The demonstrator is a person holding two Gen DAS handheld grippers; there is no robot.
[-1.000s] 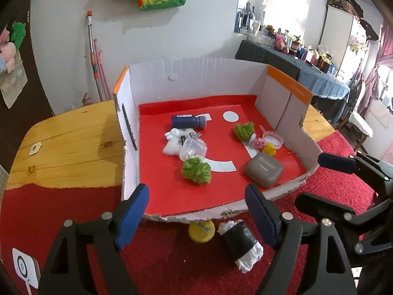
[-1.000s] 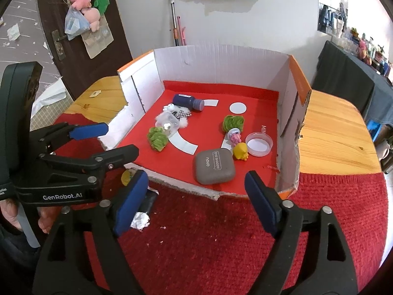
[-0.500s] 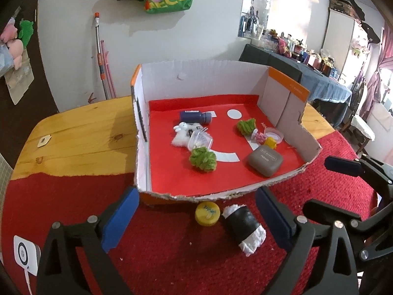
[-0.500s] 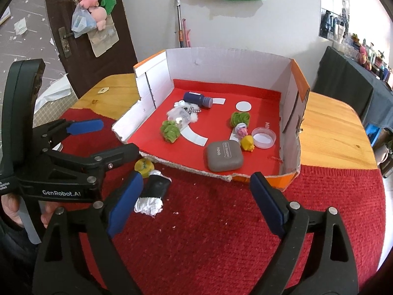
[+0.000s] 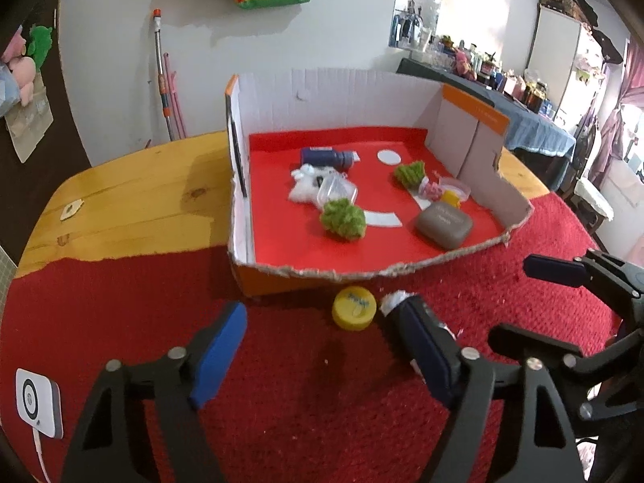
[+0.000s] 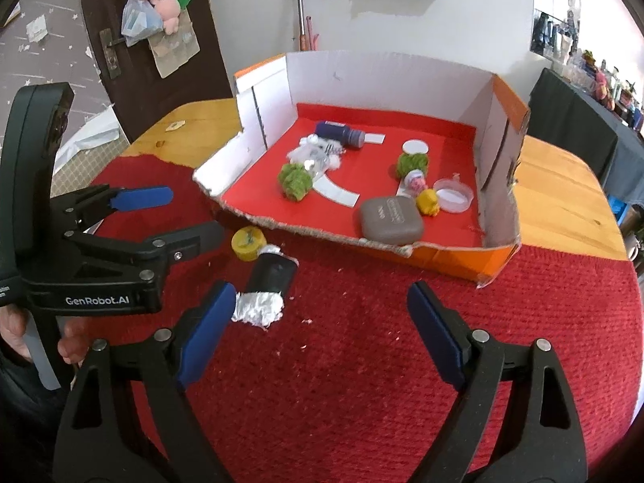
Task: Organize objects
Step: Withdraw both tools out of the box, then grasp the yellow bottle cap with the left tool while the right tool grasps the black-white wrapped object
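Now the left gripper [image 5: 326, 356] hangs over the red cloth [image 5: 120, 302], its jaws closing with nothing between them. Just before the torn front edge of the cardboard box [image 5: 362, 271] lie a yellow cap [image 5: 354, 308] and a black roll [image 6: 271, 275], touching each other. Only the right wrist view shows the roll's white end and the person's hand [image 6: 68, 346]. The right gripper [image 6: 322, 336] is closing too, over bare cloth with free room around. Compared with a second ago, both grippers stand farther back from the box.
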